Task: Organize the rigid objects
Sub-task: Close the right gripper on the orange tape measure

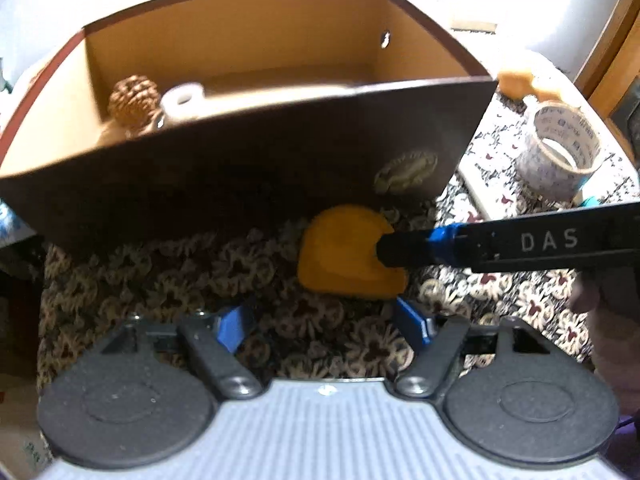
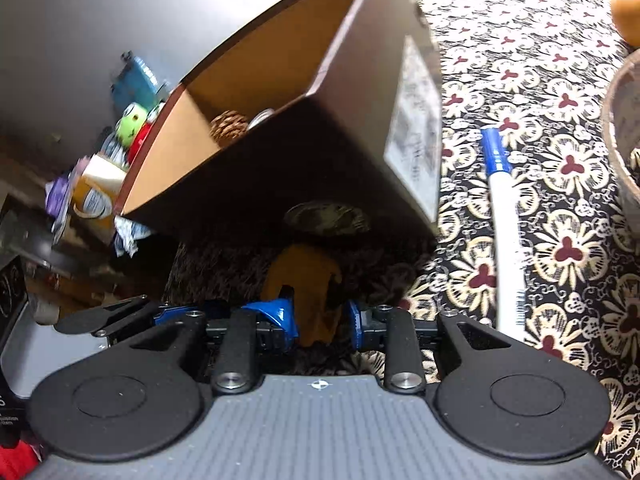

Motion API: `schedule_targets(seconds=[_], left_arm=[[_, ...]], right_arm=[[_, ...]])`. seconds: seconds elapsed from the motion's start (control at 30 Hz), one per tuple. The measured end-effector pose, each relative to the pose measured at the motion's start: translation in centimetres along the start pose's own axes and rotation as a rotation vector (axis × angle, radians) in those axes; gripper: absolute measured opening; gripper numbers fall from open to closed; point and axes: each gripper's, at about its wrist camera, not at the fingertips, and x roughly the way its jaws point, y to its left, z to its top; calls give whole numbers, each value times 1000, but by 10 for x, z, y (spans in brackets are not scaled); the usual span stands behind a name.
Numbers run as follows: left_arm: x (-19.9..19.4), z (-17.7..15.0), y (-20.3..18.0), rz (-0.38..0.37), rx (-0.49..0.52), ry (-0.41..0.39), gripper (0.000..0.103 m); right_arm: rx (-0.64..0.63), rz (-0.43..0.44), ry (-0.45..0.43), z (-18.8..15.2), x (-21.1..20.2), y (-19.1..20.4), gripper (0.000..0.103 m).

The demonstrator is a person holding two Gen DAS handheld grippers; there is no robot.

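Right wrist view, nearest thing first: the right gripper (image 2: 320,320) has its blue fingers either side of the yellow piece (image 2: 308,280), looks pinched on it though the contact's a bit shadowy. It's lying on the patterned cloth (image 2: 560,240) straight ahead, just short of the brown box (image 1: 248,168). Left gripper (image 1: 320,326) is spread, holding nothing. Piece looks stiff, light, smooth, so I'd grab the flat sides. Further in, a pinecone (image 1: 134,100) sits inside the box.
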Motion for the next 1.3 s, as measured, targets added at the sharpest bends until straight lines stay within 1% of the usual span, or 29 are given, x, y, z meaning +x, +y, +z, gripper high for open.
schedule_targets(seconds=[0.3,0.43,0.63,0.7,0.77,0.83,1.3], left_arm=[[20,14,-8,-56,30,1,76],[32,16,-7,-42,32,14,76],[32,18,-8,-30,65,15,73],[32,19,-8,-34,74,19,70],[33,21,-10,-30,91,28,63],[35,22,-14,-14,112,36,63],[36,27,-16,4,81,85,63]], right_arm=[[79,19,20,-1,7,-9,11],[109,38,21,2,12,-11,9],[144,63,-1,-1,9,-18,7],[146,62,-8,-2,8,-19,7],[142,60,-13,-2,7,-18,7],[138,59,-17,-2,7,-18,7],[128,53,-25,-1,11,-14,8]])
